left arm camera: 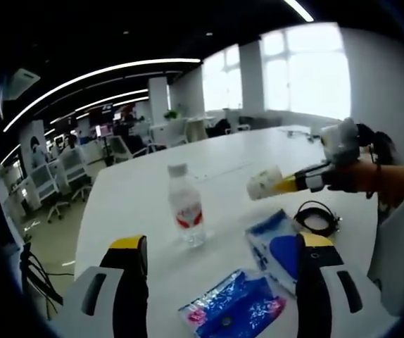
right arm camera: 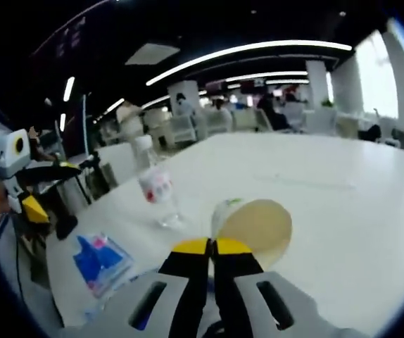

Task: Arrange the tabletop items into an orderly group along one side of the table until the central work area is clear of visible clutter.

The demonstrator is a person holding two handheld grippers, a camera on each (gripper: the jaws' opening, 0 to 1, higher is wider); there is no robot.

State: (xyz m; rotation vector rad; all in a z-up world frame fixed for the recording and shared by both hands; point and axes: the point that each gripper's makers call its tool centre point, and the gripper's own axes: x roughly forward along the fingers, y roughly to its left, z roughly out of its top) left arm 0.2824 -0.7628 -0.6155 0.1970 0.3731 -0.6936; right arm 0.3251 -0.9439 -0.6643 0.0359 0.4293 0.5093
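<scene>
A clear water bottle (left arm camera: 186,204) with a red label stands upright mid-table. Two blue-and-white packets lie near me: one (left arm camera: 234,306) between my jaws, the other (left arm camera: 276,239) by my right jaw. My left gripper (left arm camera: 219,243) is open above the table with nothing between its fingers. From the right, the right gripper (left arm camera: 297,183) holds a white paper cup (left arm camera: 264,184) sideways above the table. In the right gripper view, the right gripper (right arm camera: 212,245) is shut on that paper cup (right arm camera: 255,225), with the bottle (right arm camera: 156,190), a blue packet (right arm camera: 100,257) and the left gripper (right arm camera: 26,183) to its left.
A black ring-shaped item (left arm camera: 318,217) lies on the white table (left arm camera: 139,190) under the held cup. A person's hand (left arm camera: 371,176) grips the right tool. Office chairs and desks (left arm camera: 61,169) stand beyond the table's far-left edge. The far half of the table (right arm camera: 329,176) is bare.
</scene>
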